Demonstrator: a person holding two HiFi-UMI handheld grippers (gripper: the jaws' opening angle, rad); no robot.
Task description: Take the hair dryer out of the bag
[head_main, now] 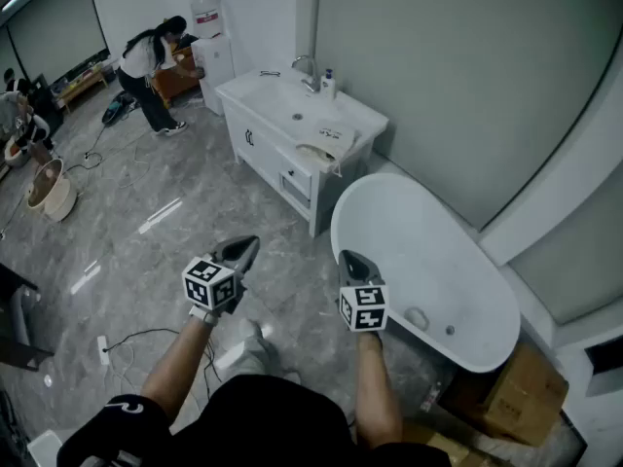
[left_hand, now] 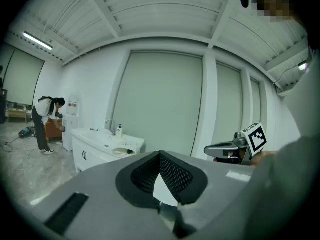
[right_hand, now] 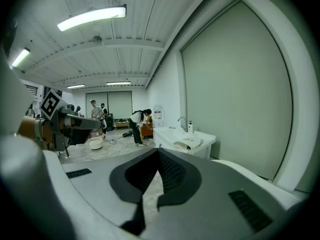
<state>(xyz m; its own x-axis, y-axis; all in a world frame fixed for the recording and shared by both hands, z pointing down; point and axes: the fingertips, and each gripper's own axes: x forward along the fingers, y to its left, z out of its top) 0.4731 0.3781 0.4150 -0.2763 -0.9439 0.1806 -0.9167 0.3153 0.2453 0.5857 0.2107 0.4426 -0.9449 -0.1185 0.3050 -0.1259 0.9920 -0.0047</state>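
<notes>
Marble floor (head_main: 146, 222), vanity (head_main: 277, 129), bathtub (head_main: 428, 261) near right gripper (head_main: 348, 258)

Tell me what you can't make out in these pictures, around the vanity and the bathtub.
Pale bundle on the vanity: too small in every view to tell whether it is a bag or a towel.
Hair dryer: shows in no view; whether that bundle holds it cannot be told.
Cardboard box: head view, partly hidden behind the bathtub.
Vanity cupboards: shut doors hide their contents.

White bathtub (head_main: 428, 261), vanity sink (head_main: 292, 115), marble floor (head_main: 127, 222)
</notes>
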